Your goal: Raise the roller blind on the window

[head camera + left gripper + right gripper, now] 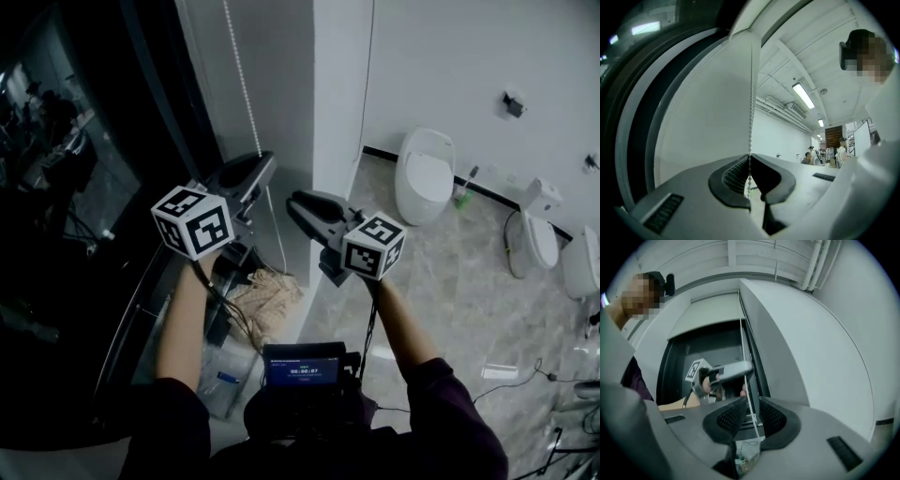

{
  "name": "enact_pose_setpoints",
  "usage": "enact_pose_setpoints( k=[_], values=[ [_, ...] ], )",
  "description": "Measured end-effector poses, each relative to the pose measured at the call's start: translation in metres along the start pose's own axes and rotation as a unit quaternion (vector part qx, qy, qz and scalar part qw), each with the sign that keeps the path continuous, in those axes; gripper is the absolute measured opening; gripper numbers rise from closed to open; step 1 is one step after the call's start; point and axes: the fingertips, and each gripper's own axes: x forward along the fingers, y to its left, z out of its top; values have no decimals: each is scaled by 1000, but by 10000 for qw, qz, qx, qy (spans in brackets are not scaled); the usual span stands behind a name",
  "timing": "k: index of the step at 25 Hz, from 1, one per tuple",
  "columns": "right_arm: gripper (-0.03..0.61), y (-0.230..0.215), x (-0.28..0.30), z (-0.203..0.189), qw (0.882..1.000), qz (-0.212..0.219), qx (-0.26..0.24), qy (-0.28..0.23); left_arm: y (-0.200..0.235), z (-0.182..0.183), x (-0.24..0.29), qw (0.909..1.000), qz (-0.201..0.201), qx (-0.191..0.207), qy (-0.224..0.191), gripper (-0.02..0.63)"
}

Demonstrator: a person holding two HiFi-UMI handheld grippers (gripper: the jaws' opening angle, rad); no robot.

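Note:
A white bead chain (242, 84) hangs beside the dark window (94, 187). My left gripper (266, 164) is shut on the bead chain (751, 93), which rises straight up from the pinched pads of the left gripper (750, 158). Just below and to the right, my right gripper (294, 202) is open. In its own view the bead chain (751, 394) runs loosely through the gap of the right gripper (752, 404), touching neither pad. The left gripper (724, 373) shows above it on the chain. The pale roller blind (705, 310) covers the top of the window (708, 352).
A white wall column (337, 94) stands right of the chain. On the floor below lie a clear plastic box (225, 370) and a tan heap (267, 295). Toilets (424, 173) (539, 234) stand along the right wall. A screen (303, 364) sits at the person's chest.

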Motion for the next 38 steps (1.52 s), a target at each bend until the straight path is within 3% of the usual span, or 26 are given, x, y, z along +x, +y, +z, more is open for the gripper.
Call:
enact_pose_setpoints(
  k=[4, 9, 12, 16, 18, 19, 23, 27, 32, 35, 38],
  values=[
    [64, -1, 12, 50, 9993, 56, -229, -306, 10, -43, -3, 9992, -55, -311, 245, 12],
    [64, 34, 32, 131, 9950, 339, -737, -591, -4, -99, -3, 9956, -132, -544, 750, 12],
    [64, 47, 48, 161, 9916, 414, -1004, -697, -10, -141, -4, 9912, -219, -751, 1064, 12],
    [64, 60, 60, 176, 9894, 466, -1179, -704, -19, -181, -12, 9854, -233, -972, 1377, 12],
    [63, 63, 63, 175, 9885, 432, -1294, -653, -24, -184, -15, 9848, -245, -1000, 1400, 12],
    [26, 62, 62, 174, 9885, 386, -1295, -674, -26, -181, -15, 9852, -262, -983, 1379, 12],
    [20, 55, 55, 177, 9901, 268, -1047, -897, -20, -183, -24, 9856, -194, -904, 1417, 14],
    [18, 50, 51, 169, 9893, 156, -1173, -854, -7, -149, -37, 9910, -126, -836, 1039, 15],
    [18, 30, 53, 144, 9913, -38, -1164, -614, -3, -40, -39, 9984, -350, -393, 213, 15],
    [18, 22, 55, 136, 9933, -64, -1031, -509, 0, 27, -35, 9990, -390, -126, -170, 15],
    [18, 22, 47, 120, 9944, -70, -972, -405, -5, 71, -33, 9978, -403, 28, -525, 15]
  ],
)
